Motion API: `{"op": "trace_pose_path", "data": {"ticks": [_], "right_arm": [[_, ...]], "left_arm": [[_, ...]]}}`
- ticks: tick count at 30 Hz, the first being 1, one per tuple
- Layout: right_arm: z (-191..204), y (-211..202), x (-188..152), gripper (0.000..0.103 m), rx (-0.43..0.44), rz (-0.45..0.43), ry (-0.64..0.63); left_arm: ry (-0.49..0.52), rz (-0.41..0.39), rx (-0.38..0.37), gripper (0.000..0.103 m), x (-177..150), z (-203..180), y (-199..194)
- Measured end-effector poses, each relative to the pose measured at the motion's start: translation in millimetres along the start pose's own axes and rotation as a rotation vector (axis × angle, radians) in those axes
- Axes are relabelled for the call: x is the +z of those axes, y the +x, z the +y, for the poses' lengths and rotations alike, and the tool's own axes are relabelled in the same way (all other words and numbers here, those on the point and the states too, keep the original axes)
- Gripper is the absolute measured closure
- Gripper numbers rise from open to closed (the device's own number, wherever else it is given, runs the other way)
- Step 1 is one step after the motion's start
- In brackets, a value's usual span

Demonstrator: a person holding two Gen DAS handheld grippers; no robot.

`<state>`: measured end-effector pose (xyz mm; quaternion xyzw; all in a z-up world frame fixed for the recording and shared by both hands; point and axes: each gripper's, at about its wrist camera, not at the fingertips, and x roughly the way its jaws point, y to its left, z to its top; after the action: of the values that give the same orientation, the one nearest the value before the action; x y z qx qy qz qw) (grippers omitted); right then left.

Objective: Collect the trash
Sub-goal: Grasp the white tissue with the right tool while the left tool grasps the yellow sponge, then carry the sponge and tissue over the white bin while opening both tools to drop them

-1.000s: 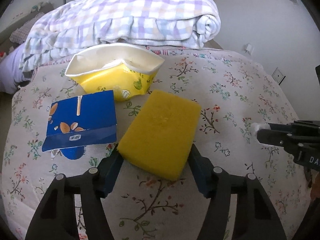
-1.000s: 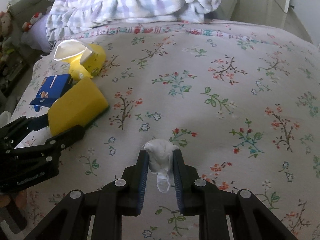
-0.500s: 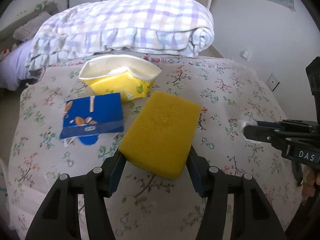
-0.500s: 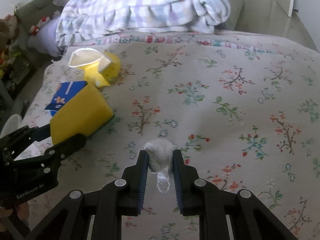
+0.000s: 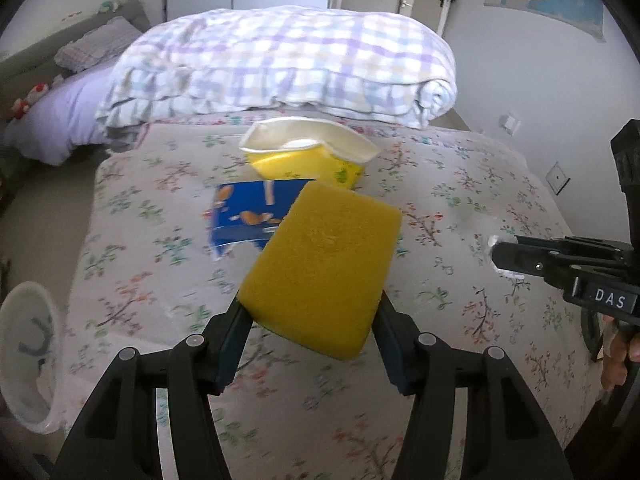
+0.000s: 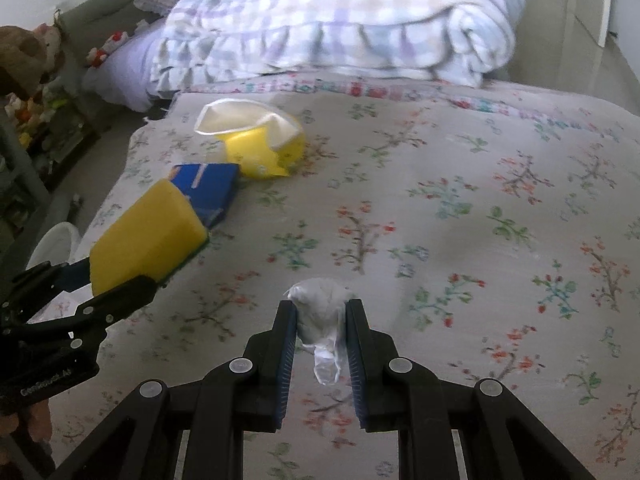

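Observation:
My left gripper (image 5: 310, 316) is shut on a yellow sponge (image 5: 324, 264), held above the floral bedspread (image 5: 460, 184); the same sponge (image 6: 148, 236) shows at the left of the right wrist view. My right gripper (image 6: 320, 312) is shut on a crumpled white tissue wad (image 6: 320, 312), its tip peeking out at the right of the left wrist view as the tissue wad (image 5: 493, 242). On the bed lie a crushed yellow paper cup (image 5: 308, 156) and a flattened blue carton (image 5: 248, 212), also seen from the right as the cup (image 6: 256, 140) and carton (image 6: 208, 188).
A rolled checked duvet (image 5: 280, 64) fills the head of the bed. A white bin with a plastic liner (image 5: 28, 352) stands on the floor past the bed's left edge, also visible as the bin (image 6: 56, 240). A person's hand (image 5: 618, 356) grips the right tool.
Both grippers have risen and pulled back from the bed with their loads; the cup and carton look smaller and farther. The white bin has come into view at the left.

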<state>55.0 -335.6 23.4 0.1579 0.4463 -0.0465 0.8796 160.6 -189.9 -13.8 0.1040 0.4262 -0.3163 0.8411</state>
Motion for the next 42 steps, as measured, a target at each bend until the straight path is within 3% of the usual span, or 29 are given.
{"op": "trace_pose_path", "data": {"ticks": [25,42], "right_arm": [[141.6,34.8,24.1,0.081,0.155,-0.005,-0.129],[205.9,64.5,25.6,0.081,0.200,0.020,-0.176]], "left_arm": [[-0.277,-0.006,0.219,0.042,-43.1,140.6,-77.7],[-0.481,0.027,0.322,0.042,-87.9,240.3,-107.1]]}}
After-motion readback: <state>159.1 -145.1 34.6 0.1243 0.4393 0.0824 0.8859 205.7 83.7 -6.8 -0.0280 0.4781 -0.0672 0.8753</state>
